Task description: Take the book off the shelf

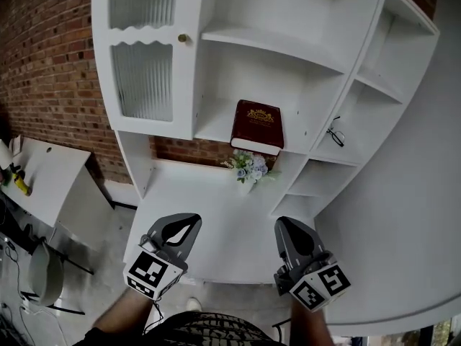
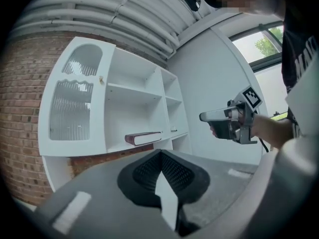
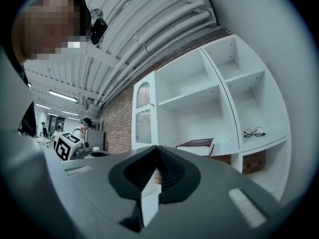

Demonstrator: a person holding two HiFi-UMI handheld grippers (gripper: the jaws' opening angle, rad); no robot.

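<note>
Head view looks down on a white shelf unit (image 1: 238, 78) that stands against a brick wall (image 1: 43, 63). The dark red book (image 1: 256, 125) lies flat on a shelf in the wide open compartment, cover up, with its white page edge toward the person. Just below its front edge is a small bunch of pale flowers (image 1: 250, 168). A pair of glasses (image 1: 336, 135) lies in the next compartment to the right. On the left side of the unit is a cabinet door with ribbed glass (image 1: 144, 78).

The left hand-held gripper (image 1: 184, 219) and the right hand-held gripper (image 1: 286, 225) are in front of the unit, side by side, both well apart from the book and pointing toward the shelves. In each gripper view the two jaws are pressed together with nothing between them, so both are empty.
</note>
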